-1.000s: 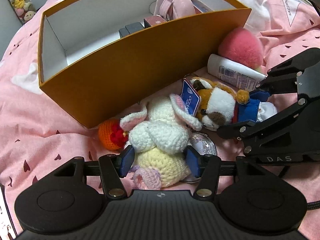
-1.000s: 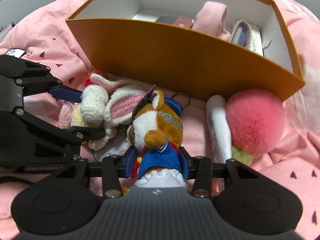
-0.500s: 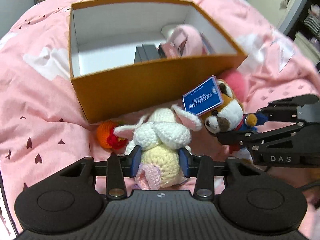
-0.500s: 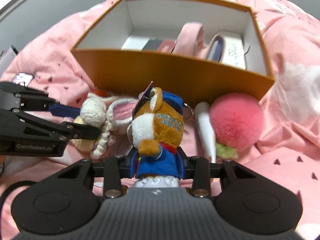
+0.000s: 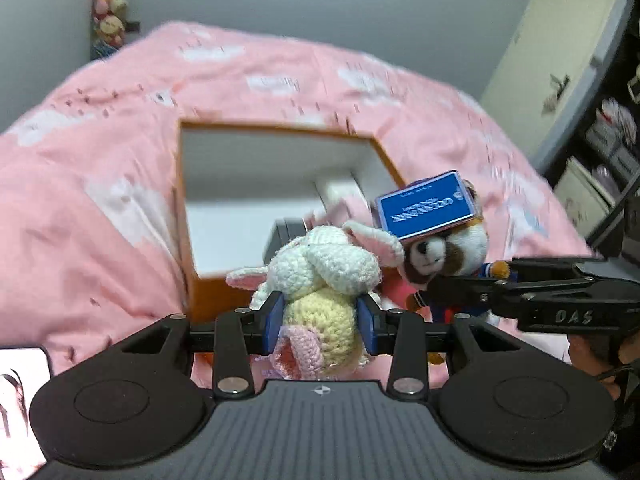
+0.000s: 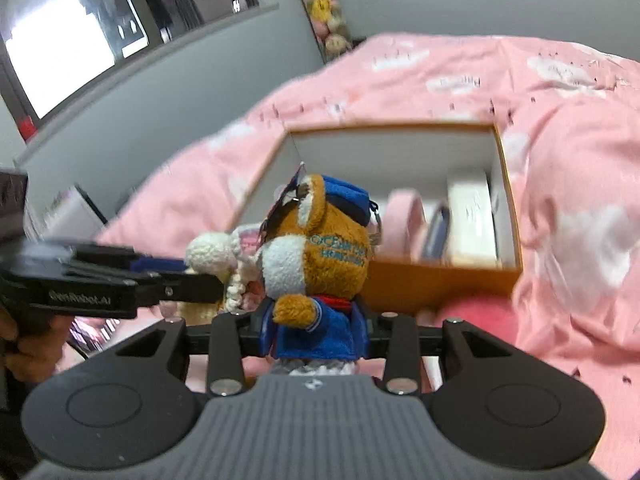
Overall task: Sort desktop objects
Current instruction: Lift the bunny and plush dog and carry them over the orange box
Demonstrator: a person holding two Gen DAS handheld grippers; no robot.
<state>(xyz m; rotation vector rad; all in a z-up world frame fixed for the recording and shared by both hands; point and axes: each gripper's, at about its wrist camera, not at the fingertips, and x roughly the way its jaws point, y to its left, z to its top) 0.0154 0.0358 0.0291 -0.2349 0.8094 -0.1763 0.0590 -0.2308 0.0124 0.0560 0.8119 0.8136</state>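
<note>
Crochet bunny (image 5: 320,280), plush bear (image 6: 316,256) lifted above box rim (image 5: 276,128).

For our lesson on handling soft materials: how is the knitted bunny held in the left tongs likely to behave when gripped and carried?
The knitted bunny probably squashes easily: its yellow body sits pinched between the left tongs. Its ears droop sideways, so it is likely floppy. Being yarn, it should be light and unlikely to slip or break.
</note>
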